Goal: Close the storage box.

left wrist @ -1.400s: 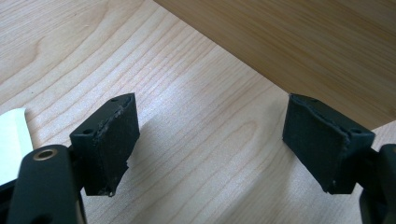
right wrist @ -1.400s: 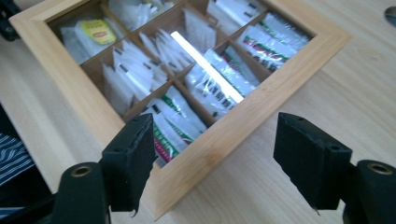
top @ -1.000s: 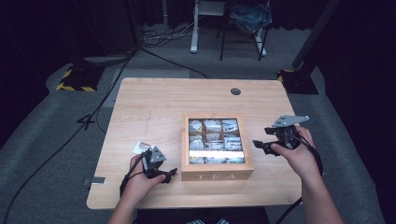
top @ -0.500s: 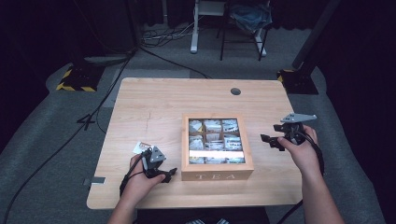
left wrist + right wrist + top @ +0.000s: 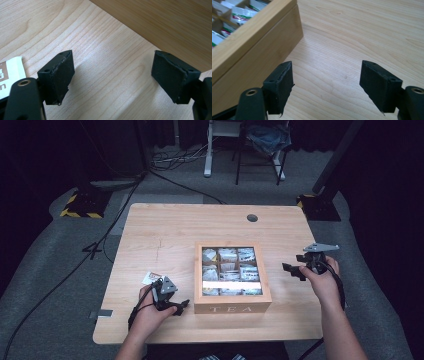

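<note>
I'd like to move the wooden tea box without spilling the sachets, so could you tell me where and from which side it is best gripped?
Probably by a side wall of the tea box, coming from above with one jaw inside the rim and one outside. The box looks wider than either gripper's opening, so its body cannot be spanned. The right gripper, open beside the right wall, is well placed; the left gripper could take the opposite wall.

Count on the bench
One wooden tea box [image 5: 232, 308] with nine compartments, one loose tea bag [image 5: 149, 278], two grippers, one bench [image 5: 165, 235].
</note>
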